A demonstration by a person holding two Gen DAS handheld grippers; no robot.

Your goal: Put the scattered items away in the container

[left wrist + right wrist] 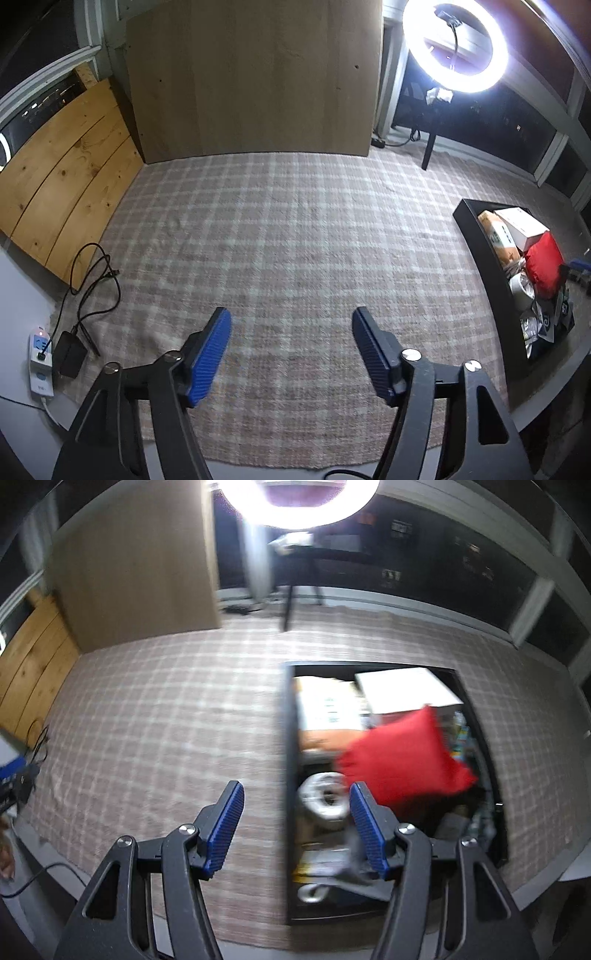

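A black rectangular container lies on the checked rug, full of items: a red bag, a white box, a tape roll and several packets. My right gripper is open and empty, held above the container's left wall. The view is motion-blurred. In the left wrist view the container lies at the far right with the red bag in it. My left gripper is open and empty over bare rug.
A brown board leans at the back, pine planks at the left. A power strip with a black adapter and cable lies at the rug's left edge. A lit ring light stands at the back right.
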